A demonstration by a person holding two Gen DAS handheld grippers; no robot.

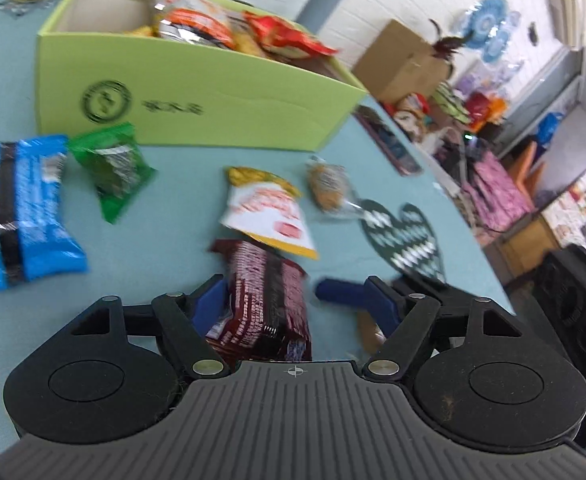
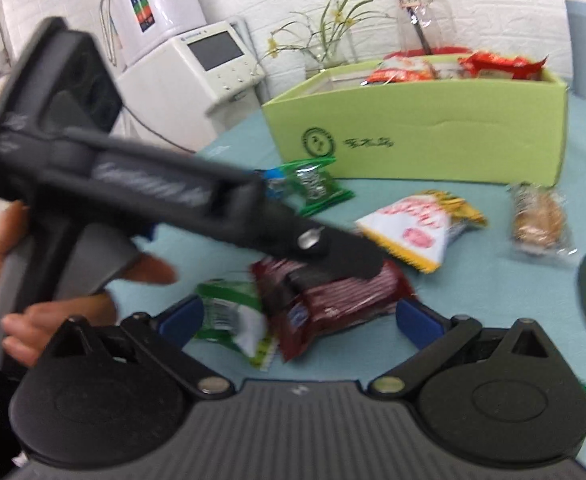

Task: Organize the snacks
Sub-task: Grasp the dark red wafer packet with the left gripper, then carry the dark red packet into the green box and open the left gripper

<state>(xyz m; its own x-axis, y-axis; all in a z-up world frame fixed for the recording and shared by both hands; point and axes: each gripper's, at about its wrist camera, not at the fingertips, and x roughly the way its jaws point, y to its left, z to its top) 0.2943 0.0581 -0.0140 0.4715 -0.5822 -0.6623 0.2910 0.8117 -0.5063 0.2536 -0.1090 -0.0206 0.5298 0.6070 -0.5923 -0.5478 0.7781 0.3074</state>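
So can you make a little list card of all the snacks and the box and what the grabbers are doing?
box: green box, snack bags already inside
loose snacks on the table: blue packet, green packet, white and yellow bag, cookie in clear wrap, dark red packet
left hand-held gripper: open, dark red packet between its fingers
right hand-held gripper: open, holding nothing
table cover: light blue cloth

A lime-green cardboard box [image 1: 197, 96] stands open, snack packs heaped inside. Loose on the teal cloth before it — a blue packet [image 1: 21, 212], green packet [image 1: 113, 168], white-and-yellow pouch [image 1: 269, 216], wrapped biscuit [image 1: 327, 186], maroon packet [image 1: 265, 304].
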